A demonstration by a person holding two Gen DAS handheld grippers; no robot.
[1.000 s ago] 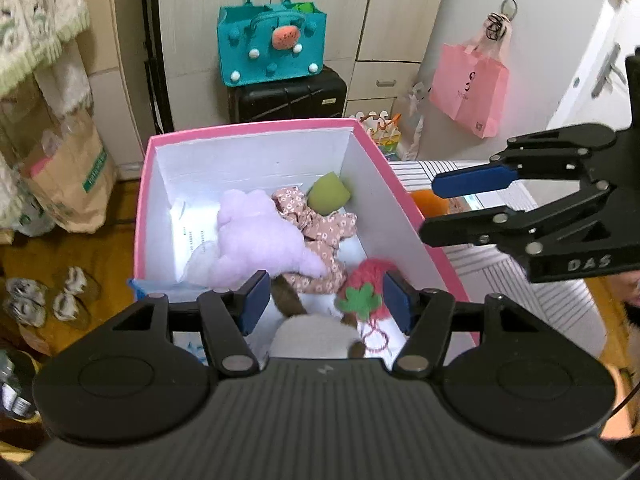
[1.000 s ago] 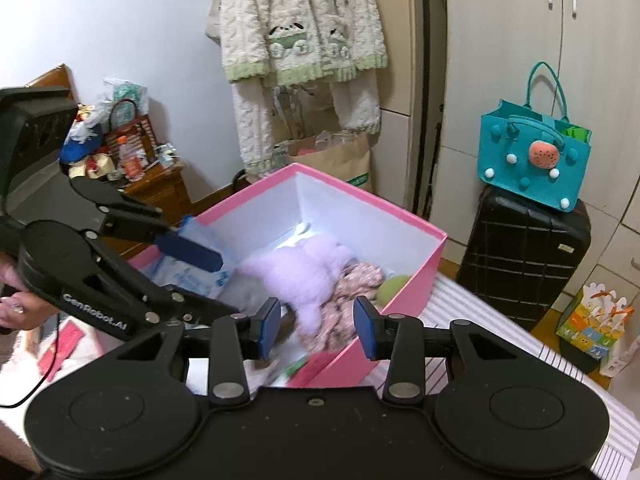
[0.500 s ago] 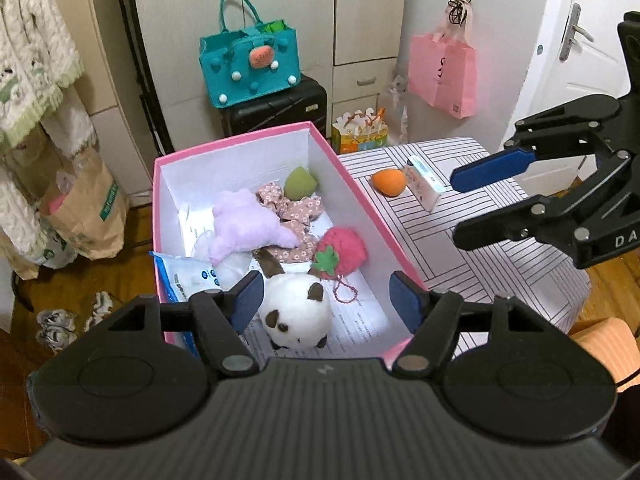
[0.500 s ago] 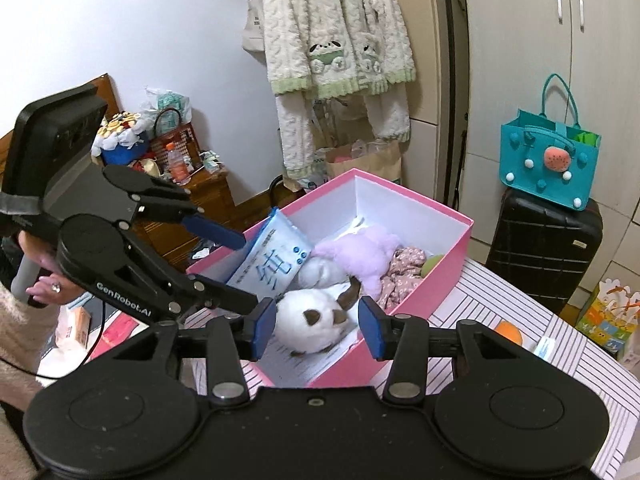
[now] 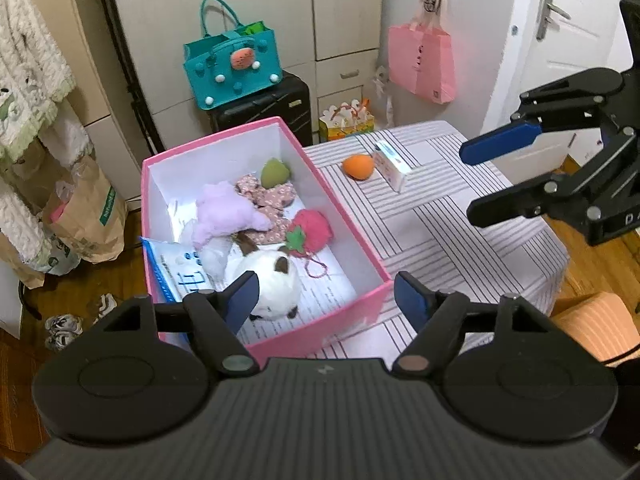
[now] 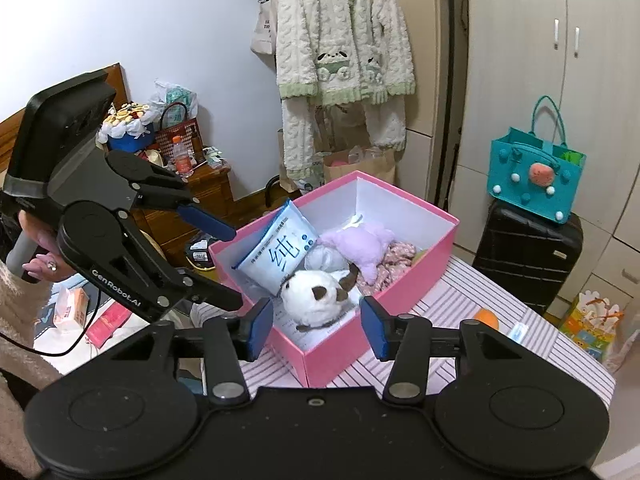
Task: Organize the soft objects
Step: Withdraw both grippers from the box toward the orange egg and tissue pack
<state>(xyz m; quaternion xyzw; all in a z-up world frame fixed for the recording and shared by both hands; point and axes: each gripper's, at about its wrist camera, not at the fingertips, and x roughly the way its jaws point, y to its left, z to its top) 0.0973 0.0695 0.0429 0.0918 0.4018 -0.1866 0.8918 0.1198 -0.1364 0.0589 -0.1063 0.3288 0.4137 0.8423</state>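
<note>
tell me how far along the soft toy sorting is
Done: panda plush, strawberry, purple plush and tissue pack lie in the pink box. In hand: nothing; both grippers' jaws are opening, empty. Left: the orange sponge on the table.

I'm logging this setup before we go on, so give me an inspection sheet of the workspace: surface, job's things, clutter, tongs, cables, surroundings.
Surface: striped table, mostly bare beside the box.
Job's things: pink box holds white plush, purple plush, strawberry, floral cloth, green toy, tissue pack.
Clutter: orange ball and small carton on the table, outside the box.
Tongs: left tongs and right tongs both opening, nothing between the jaws.
Cables: black cable by the left hand.
Surroundings: teal bag on suitcase, pink bag, hanging robe.
</note>
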